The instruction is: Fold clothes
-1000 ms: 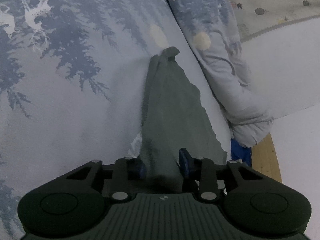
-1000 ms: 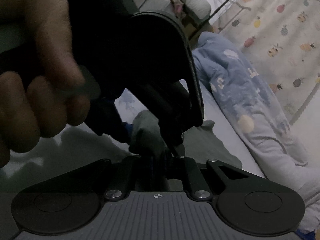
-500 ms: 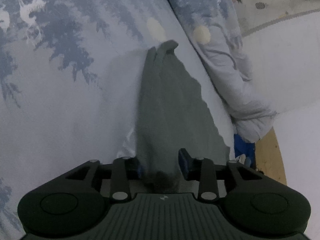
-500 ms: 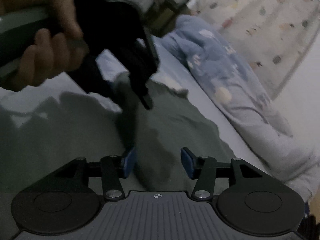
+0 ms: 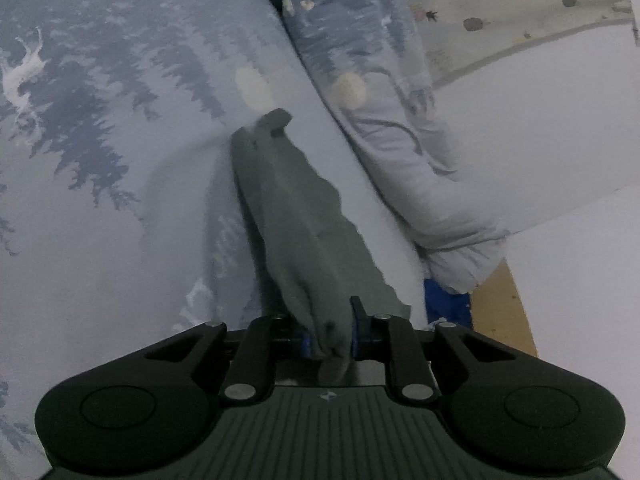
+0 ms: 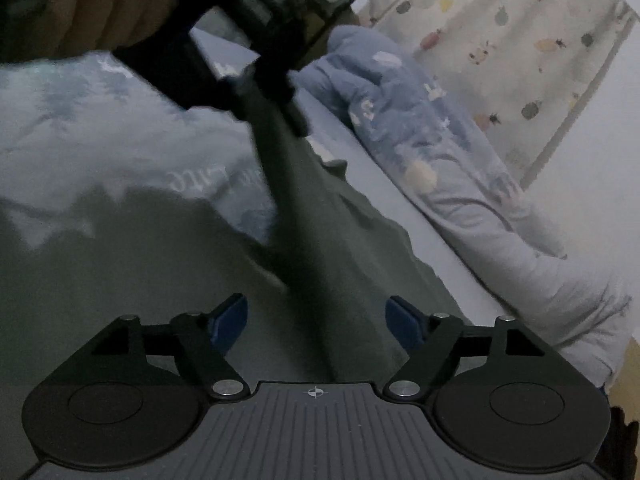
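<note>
Grey-green garment (image 5: 304, 216) lies stretched on the bed (image 5: 120, 200), one bunched end pinched in the closing left gripper (image 5: 331, 338). The right gripper (image 6: 316, 322) is opening with nothing between its pads. With one thin pinch only, the cloth may slip out and the fold collapse.

Left wrist view looks steeply down, close over the bedsheet (image 5: 120, 220). Right wrist view looks forward and down from slightly farther back, apparently. Both share the grey garment (image 5: 296, 216) (image 6: 340, 240) at centre and duvet (image 5: 384, 120) (image 6: 440, 152) at right.
</note>
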